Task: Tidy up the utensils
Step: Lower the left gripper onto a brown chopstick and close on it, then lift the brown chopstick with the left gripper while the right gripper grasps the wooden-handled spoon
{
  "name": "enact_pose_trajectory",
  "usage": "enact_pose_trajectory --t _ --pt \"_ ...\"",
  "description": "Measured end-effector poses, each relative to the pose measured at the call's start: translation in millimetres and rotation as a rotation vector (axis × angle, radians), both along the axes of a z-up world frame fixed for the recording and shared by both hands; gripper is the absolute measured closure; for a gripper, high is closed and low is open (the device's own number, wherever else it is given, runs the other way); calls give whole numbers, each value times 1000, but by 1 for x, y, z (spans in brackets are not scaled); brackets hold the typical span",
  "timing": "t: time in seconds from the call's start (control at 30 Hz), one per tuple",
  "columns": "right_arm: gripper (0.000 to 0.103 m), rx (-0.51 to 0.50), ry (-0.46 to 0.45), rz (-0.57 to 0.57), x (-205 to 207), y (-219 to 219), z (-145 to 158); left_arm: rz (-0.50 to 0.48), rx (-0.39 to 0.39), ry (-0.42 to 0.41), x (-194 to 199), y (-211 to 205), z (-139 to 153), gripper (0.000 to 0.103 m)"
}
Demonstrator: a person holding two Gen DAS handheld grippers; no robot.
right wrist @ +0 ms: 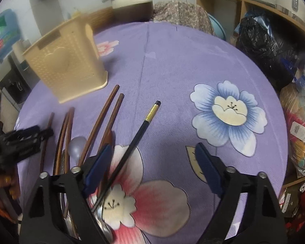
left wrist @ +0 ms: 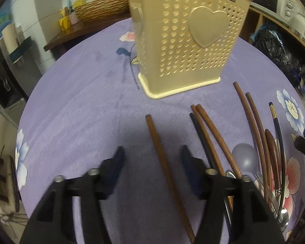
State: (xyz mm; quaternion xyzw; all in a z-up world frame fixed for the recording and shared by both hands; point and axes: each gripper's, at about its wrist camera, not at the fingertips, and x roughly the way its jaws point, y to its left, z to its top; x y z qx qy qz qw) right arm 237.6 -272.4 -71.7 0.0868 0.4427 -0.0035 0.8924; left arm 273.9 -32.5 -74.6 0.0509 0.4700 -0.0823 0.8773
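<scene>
Nearest, the left tool (left wrist: 152, 158) stands apart and empty astride a lone brown chopstick (left wrist: 162, 162), and the right tool (right wrist: 152, 162) gapes empty with a black gold-banded chopstick (right wrist: 132, 144) beside its left finger. Every utensil seems still loose on the tabletop (left wrist: 81, 111): chopsticks and spoons spread toward three o'clock. At twelve o'clock the cream holder (left wrist: 185, 40) shows nothing inside, so sorting looks barely started.

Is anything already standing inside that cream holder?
Cannot tell: the holder has its top rim cut off or blurred in both views, while the chopsticks lie on the cloth.
</scene>
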Motion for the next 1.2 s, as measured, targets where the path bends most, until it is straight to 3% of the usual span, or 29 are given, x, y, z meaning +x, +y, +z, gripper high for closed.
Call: enact_pose_trajectory --t 0.13,0.27,0.43,0.57,0.7,0.8,0.97,1.2 --pt "43 -47 70 -25 26 13 -10 13 7 -12 -4 -3 -2 42" --pt "56 -31 119 -43 42 16 -18 6 13 -6 3 -8 0 56" --pt "58 -23 120 -58 57 19 -19 4 18 1 12 -11 0 75" --pt "74 -19 107 -81 67 15 -19 4 33 -1 17 -14 1 90" --pt "89 26 103 -88 72 8 -18 -3 32 1 19 -15 1 92" --pt "91 114 102 -82 76 0 -19 -9 29 1 21 -16 1 92" --pt "91 167 86 -64 78 -2 -19 -6 -7 7 23 -13 2 93" --pt "92 274 -23 9 60 -3 12 1 -131 -72 9 7 35 94"
